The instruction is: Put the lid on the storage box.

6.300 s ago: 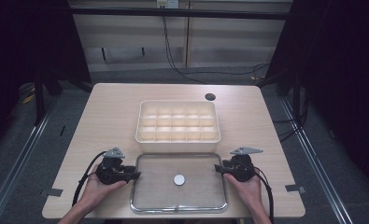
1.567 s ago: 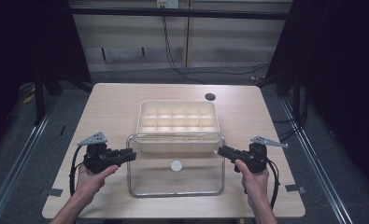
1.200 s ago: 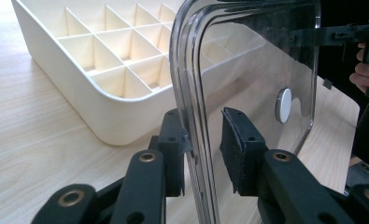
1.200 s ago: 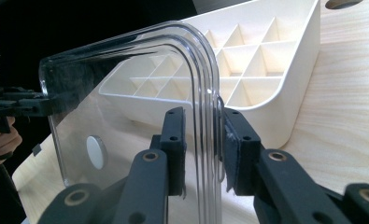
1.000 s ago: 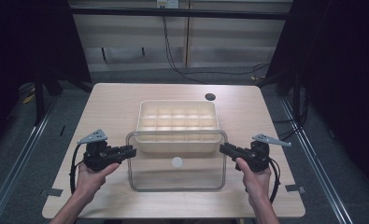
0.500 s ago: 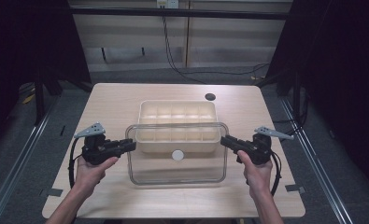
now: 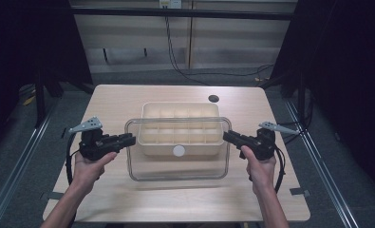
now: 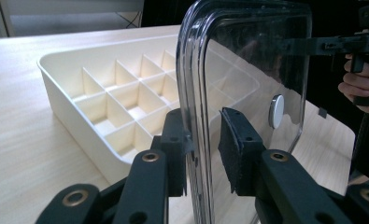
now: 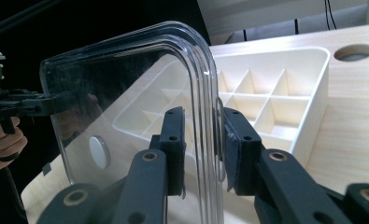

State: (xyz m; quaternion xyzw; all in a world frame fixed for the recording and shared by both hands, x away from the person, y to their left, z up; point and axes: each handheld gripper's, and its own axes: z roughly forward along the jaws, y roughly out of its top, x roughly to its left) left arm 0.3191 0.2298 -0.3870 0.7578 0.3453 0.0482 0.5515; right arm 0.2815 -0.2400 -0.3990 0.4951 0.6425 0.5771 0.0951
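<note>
A clear plastic lid [image 7: 178,166] with a white round knob [image 7: 178,151] hangs above the table, tilted, its far edge over the front of a cream compartment tray [image 7: 180,108]. My left gripper [image 7: 130,139] is shut on the lid's left edge, and my right gripper [image 7: 227,136] is shut on its right edge. In the left gripper view the jaws of the left gripper [image 8: 203,135] pinch the lid's rim [image 8: 194,70], with the tray [image 8: 102,93] behind. In the right gripper view the right gripper [image 9: 201,135] clamps the lid [image 9: 126,93] in front of the tray [image 9: 271,84].
The wooden table [image 7: 128,199] has a round hole [image 7: 213,98] behind the tray at the right. Cables trail from both grippers. Metal rails run along the floor on both sides, and a dark curtain surrounds the table.
The lid lay flat on the table in front of the tray; both grippers have lifted it by its ends, and it has risen and moved toward the tray.
</note>
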